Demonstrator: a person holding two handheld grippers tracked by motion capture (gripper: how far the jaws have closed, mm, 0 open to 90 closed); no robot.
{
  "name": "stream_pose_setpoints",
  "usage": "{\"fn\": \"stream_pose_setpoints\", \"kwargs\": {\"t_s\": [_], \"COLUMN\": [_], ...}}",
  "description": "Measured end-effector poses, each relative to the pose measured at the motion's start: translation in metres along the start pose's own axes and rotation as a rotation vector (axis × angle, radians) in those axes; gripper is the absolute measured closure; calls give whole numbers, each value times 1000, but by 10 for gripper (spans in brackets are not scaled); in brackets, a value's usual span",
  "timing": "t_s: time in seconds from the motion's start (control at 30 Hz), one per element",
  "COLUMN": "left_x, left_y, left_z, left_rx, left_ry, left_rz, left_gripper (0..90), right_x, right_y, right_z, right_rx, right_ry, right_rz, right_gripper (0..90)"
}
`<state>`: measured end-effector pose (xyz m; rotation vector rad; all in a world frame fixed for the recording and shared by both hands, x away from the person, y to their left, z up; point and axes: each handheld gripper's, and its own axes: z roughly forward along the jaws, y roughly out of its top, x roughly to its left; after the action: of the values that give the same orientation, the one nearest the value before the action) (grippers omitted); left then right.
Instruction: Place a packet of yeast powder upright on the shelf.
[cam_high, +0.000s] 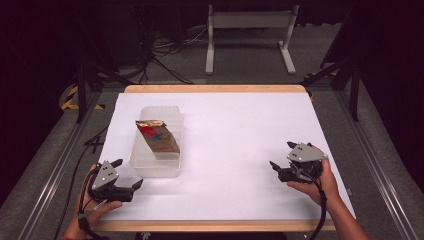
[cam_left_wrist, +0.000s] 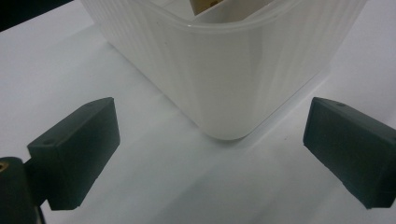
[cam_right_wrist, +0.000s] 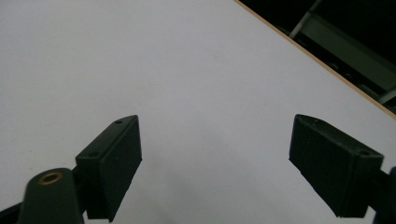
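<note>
A clear plastic bin (cam_high: 156, 167) stands on the left half of the white table (cam_high: 235, 140). A brown snack packet (cam_high: 157, 136) with a red and blue logo lies in it, leaning toward the near end. My left gripper (cam_high: 127, 173) rests near the table's front left corner, open, just short of the bin's near corner (cam_left_wrist: 229, 93), with nothing between its jaws. My right gripper (cam_high: 282, 154) sits open at the right side of the table over bare white surface (cam_right_wrist: 196, 84), holding nothing.
The table has a wooden rim (cam_high: 215, 88) along its far edge and the same along the front. Behind it stand a white frame leg (cam_high: 250, 22) and loose cables (cam_high: 165, 47) on the dark floor. Metal rails (cam_high: 55, 170) flank both sides.
</note>
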<state>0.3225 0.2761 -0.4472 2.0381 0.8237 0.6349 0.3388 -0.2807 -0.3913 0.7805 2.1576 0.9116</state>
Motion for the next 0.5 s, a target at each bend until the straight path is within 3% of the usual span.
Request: {"fn": "stream_pose_setpoints", "kwargs": {"t_s": [0.23,0.4,0.5], "left_x": [0,1,2], "left_y": [1,2,2], "left_z": [0,3,3], "left_rx": [-3,-1,-4], "left_ry": [-2,-6,-6], "left_rz": [0,0,-7], "left_gripper": [45,45,45], "right_x": [-1,-1,0], "right_y": [-16,-30,-39], "right_z": [-12,-20,-24], "right_rx": [-49,-48,-52], "right_ry": [-7,2,-19], "right_rz": [52,80,75], "right_gripper": [154,141,137]}}
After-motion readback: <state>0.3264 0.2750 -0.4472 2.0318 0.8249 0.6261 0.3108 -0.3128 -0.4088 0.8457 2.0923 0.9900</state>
